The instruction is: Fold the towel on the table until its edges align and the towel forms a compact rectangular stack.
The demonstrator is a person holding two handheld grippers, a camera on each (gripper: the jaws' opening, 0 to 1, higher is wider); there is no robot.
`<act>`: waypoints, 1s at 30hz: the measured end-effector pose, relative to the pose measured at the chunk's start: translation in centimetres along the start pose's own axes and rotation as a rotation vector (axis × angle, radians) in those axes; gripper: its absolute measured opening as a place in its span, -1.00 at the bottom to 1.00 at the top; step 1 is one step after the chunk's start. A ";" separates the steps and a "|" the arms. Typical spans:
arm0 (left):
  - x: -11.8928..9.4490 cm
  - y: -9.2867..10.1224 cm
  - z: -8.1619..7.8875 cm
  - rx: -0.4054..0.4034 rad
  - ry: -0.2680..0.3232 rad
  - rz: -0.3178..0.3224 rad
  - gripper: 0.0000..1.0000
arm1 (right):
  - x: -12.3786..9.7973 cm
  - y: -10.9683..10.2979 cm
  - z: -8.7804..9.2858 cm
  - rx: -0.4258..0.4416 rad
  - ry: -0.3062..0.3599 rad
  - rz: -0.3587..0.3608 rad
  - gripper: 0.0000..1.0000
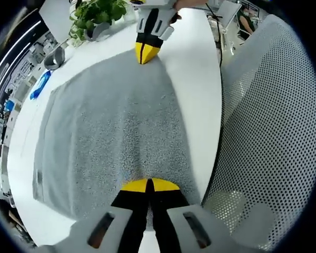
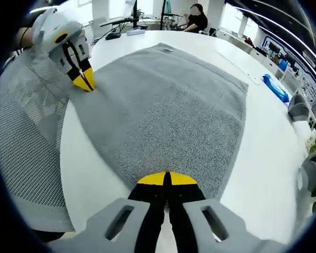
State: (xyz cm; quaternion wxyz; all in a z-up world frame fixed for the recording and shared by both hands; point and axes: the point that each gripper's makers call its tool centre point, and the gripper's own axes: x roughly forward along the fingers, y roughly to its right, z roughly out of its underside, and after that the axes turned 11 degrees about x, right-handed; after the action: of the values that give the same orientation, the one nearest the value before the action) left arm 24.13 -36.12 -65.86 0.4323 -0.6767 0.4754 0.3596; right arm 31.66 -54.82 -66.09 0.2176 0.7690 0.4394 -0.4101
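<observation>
A grey towel lies spread flat on the white table. My left gripper has its yellow tips closed on the towel's near edge, at a corner beside the chair. My right gripper comes in at the far end of the same edge, tips together on the other corner. In the right gripper view the towel stretches away from my right gripper, which is shut on its near corner. The left gripper pinches the corner at the upper left.
A white mesh chair stands against the table edge beside both grippers, also as the chair. A potted plant, a grey roll and a blue object lie beyond the towel. White table lies bare past the towel.
</observation>
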 end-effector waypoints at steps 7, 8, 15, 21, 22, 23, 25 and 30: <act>-0.1 -0.6 0.4 -0.051 0.073 -0.057 -0.99 | -0.6 -1.2 0.7 0.040 0.046 0.009 -1.00; -0.1 -0.7 0.4 -0.094 0.097 -0.045 -0.99 | -0.6 -1.4 0.8 0.040 0.049 0.009 -1.00; 0.0 -1.8 0.9 -0.210 0.140 -0.063 -0.99 | -1.0 -2.3 1.3 0.077 0.080 0.005 -1.00; 0.4 -3.3 0.7 -0.270 0.203 -0.115 -0.99 | -1.1 -2.4 1.4 0.086 0.123 0.029 -1.00; 0.4 -3.3 0.6 -0.256 0.203 -0.124 -0.99 | -1.1 -2.4 1.4 0.090 0.127 0.030 -1.00; 0.4 -3.3 0.6 -0.252 0.202 -0.128 -0.99 | -1.1 -2.4 1.5 0.102 0.126 0.027 -1.00; 0.6 -3.4 0.5 -0.234 0.194 -0.139 -0.98 | -1.2 -2.7 1.7 0.113 0.126 0.025 -1.00; 0.5 -3.6 0.5 -0.194 0.176 -0.152 -0.98 | -1.5 -3.7 2.1 0.132 0.142 0.023 -1.00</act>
State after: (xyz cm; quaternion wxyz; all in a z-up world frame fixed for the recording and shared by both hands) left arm 27.66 -35.21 -65.67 0.3475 -0.7781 0.4219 0.3094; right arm 27.16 -55.15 -65.97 0.1396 0.8138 0.4170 -0.3798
